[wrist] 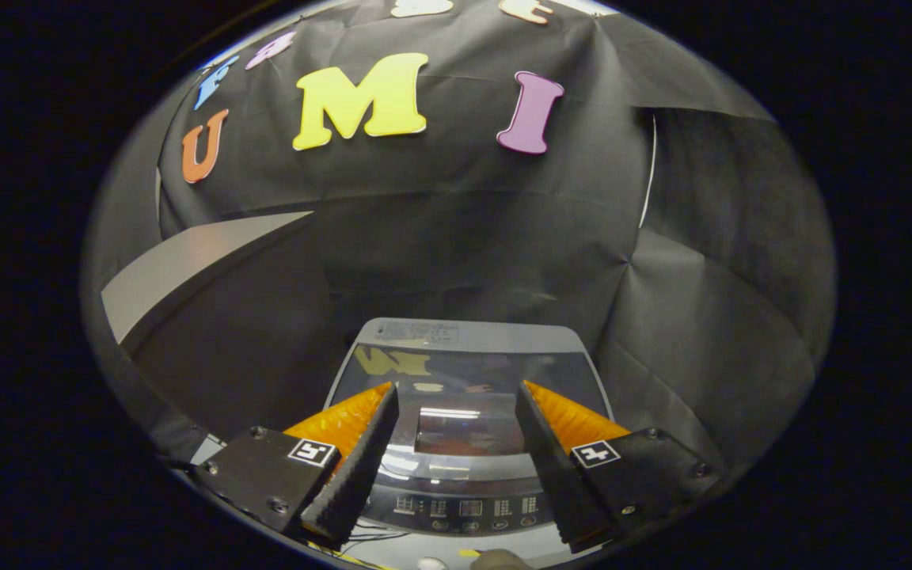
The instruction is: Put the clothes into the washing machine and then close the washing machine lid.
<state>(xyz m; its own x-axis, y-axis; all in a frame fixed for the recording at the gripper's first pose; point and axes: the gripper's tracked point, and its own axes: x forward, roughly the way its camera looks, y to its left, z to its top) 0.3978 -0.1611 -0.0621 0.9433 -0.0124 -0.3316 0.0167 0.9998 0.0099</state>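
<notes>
Gripper view looks forward along the gripper [456,443], whose two fingers [357,467] stand well apart with nothing between them; no cloth is pinched and neither pad touches anything. Seen through the gap between the fingers, and running on ahead of their tips, lies the grey top-loading washing machine [456,336], viewed from above and from its front side. Nearest the fingers is the machine's curved grey control panel with small buttons and a display [464,508], which sits below and between the finger bases. Just beyond that panel, framed by the two fingers, is the dark glossy glass lid [460,396], which appears to lie flat and closed over the tub, mirroring the lights and wall above it. The lid's long axis runs away from the fingers toward the grey back strip of the machine, so its near edge is the part closest to the fingertips. No clothes can be made out between the fingers, ahead of them, or on the machine. Further out, to the left of the fingers and higher, a pale grey flat tabletop edge [187,273] slants away, and black cloth [701,317] hangs behind and around the machine. I judge that the coming move depends on this straight-ahead alignment: the lid sits centred before the open fingers.
</notes>
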